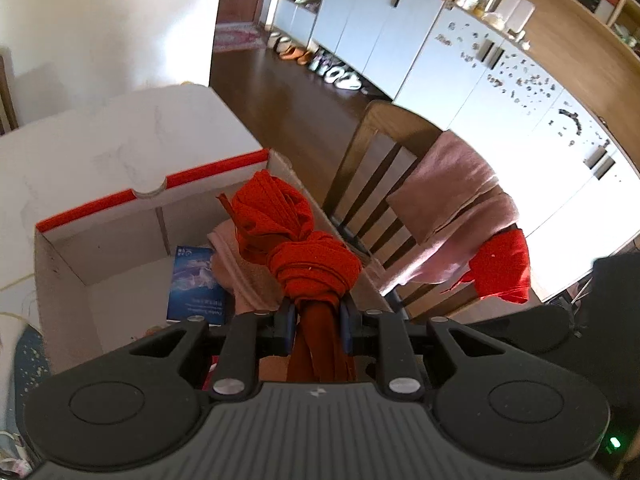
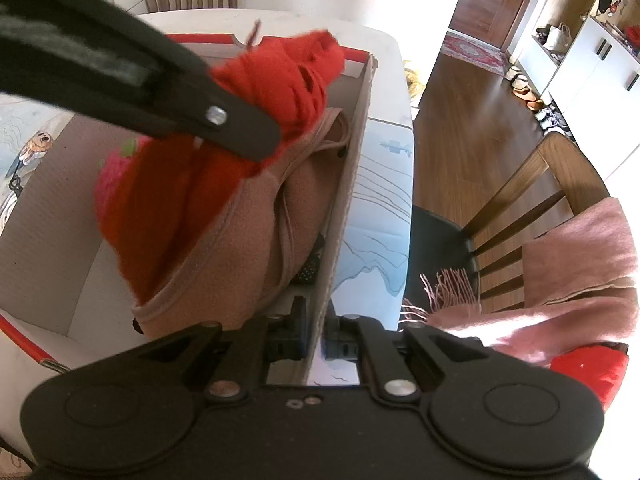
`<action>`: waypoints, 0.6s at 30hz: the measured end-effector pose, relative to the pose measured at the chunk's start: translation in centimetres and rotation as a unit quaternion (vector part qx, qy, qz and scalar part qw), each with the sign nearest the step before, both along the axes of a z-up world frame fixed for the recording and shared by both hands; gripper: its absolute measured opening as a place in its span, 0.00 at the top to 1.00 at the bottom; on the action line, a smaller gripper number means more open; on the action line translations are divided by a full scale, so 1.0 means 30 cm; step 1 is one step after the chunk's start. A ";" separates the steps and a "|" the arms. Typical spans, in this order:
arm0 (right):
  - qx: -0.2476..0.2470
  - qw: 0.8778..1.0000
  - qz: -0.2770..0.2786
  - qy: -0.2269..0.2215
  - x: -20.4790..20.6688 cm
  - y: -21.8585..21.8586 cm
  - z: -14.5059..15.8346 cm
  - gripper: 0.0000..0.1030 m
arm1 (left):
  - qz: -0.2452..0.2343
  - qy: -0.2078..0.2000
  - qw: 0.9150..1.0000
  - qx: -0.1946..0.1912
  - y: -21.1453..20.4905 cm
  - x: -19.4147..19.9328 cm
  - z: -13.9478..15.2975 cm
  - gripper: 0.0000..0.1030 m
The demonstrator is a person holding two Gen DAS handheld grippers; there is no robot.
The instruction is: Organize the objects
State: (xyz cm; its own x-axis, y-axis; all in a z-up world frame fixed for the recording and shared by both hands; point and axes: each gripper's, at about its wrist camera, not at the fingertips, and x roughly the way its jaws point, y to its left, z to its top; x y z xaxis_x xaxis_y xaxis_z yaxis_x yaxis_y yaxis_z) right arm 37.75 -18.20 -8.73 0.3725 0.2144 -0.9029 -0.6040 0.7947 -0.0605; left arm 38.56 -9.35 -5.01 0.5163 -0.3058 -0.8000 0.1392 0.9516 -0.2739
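Observation:
My left gripper [image 1: 318,308] is shut on a knotted red scarf [image 1: 296,240], which hangs over the open cardboard box [image 1: 120,248] with the red-edged flap. The right wrist view shows that same gripper [image 2: 256,140] coming in from the upper left with the scarf [image 2: 288,76] above the box's contents. My right gripper [image 2: 316,316] is shut on the box's right cardboard wall [image 2: 352,184]. A tan garment [image 2: 248,240], a red knitted piece [image 2: 168,208] and a pink strawberry-like item [image 2: 110,176] lie in the box. A blue booklet [image 1: 196,288] stands inside.
The box sits on a white table [image 1: 120,132] with a printed cover [image 2: 380,220]. A wooden chair [image 1: 372,176] stands beside the table with a pink blanket [image 1: 452,208] and a red cloth [image 1: 504,268] draped on it. White cabinets and shoes line the far wall.

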 end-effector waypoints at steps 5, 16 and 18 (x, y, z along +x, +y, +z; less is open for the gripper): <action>0.002 1.000 -0.001 0.001 0.001 -0.002 0.004 0.95 | 0.010 0.026 1.000 0.006 0.004 0.053 -0.060 0.81; 0.005 1.000 -0.003 0.004 0.001 -0.003 0.002 0.95 | -0.009 0.071 0.997 0.027 -0.019 0.092 -0.179 0.80; 0.005 1.000 -0.004 0.004 0.004 -0.007 -0.001 0.95 | -0.011 0.078 0.996 0.028 -0.021 0.094 -0.196 0.80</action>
